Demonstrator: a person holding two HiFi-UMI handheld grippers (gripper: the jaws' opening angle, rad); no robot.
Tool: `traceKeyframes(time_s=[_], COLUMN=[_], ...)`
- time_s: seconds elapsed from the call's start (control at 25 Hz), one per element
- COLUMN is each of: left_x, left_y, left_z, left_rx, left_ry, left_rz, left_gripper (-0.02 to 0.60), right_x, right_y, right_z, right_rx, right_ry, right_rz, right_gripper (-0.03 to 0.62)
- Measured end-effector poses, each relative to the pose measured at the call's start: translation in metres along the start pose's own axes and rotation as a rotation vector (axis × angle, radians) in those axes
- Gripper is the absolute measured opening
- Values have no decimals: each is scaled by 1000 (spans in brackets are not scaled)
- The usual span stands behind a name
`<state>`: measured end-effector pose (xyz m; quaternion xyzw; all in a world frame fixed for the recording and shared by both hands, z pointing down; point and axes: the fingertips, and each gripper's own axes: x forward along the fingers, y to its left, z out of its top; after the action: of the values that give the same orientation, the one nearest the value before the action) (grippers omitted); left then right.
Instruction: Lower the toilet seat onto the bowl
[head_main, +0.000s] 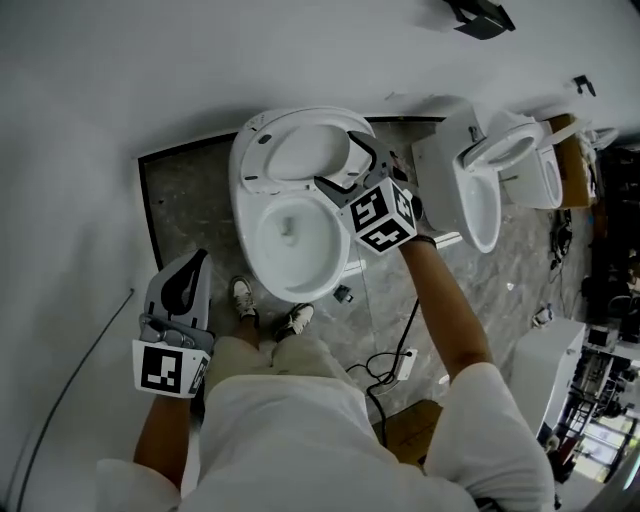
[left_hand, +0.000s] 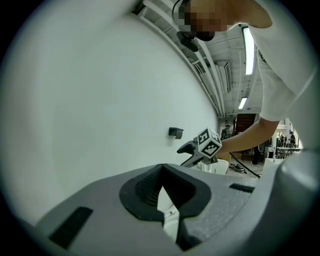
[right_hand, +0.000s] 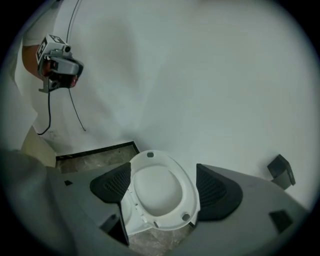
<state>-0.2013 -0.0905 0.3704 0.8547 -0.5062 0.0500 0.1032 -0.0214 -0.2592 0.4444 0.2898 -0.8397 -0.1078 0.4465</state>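
Observation:
A white toilet stands against the wall. Its seat (head_main: 300, 150) (right_hand: 160, 192) is raised, leaning back toward the wall above the open bowl (head_main: 295, 240). My right gripper (head_main: 350, 165) (right_hand: 162, 187) is open at the seat's right rim. In the right gripper view the seat shows between the two dark pads (right_hand: 215, 192); I cannot tell if they touch it. My left gripper (head_main: 185, 275) (left_hand: 162, 192) is shut on nothing, held low at the left, away from the toilet.
Two more white toilets (head_main: 480, 180) stand to the right on the marble floor. A black cable (head_main: 385, 365) and a cardboard box (head_main: 410, 430) lie near the person's feet (head_main: 242, 296). A small black fitting (left_hand: 175, 132) is on the wall.

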Motion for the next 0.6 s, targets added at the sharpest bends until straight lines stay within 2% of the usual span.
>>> traceKeyframes(time_s=[0.16,0.36,0.6], left_x=[0,6,9], left_y=[5,5,4], left_z=[-18,-16,-25], left_rx=[-25,-49,-53], left_ry=[24,19,22], left_rz=[21,42,51], left_gripper=[5,5,5], right_x=[51,95,113], right_y=[-19,-36,-49], right_z=[-14,-40,-60], right_rx=[-65,-168,-172], right_ry=[56,174,227], right_rz=[1,14,-1], right_gripper=[376,376,376])
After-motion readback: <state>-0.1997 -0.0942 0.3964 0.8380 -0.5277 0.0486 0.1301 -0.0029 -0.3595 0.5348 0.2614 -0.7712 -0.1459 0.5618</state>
